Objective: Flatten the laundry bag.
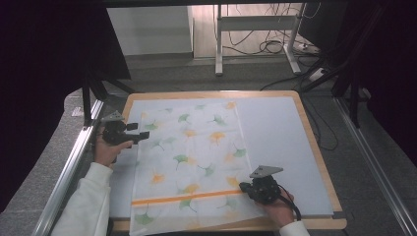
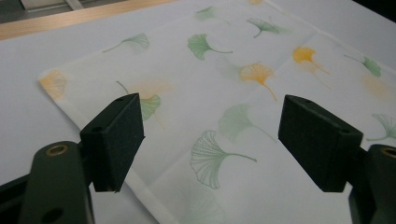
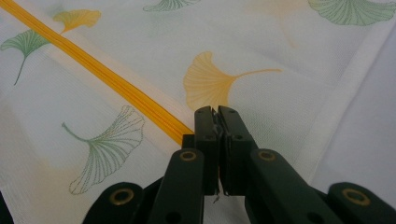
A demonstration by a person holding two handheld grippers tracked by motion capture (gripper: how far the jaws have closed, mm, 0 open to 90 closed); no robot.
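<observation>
Left gripper (image 1: 140, 133) level over edge of one white ginkgo-leaf-printed cloth (image 1: 192, 157), jaws wide apart, empty. Right gripper (image 1: 244, 187) low, jaws clamped on cloth.

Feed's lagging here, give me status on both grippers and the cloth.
Left gripper open, nothing between its jaws. Right gripper shut on the leaf-print cloth near its orange stripe. Cloth spread flat on the table. Nothing in the way.

A wooden counter (image 1: 314, 142) holds a white mat (image 1: 280, 142). A leaf-print cloth (image 1: 192, 162) lies flat on the mat's left part.
</observation>
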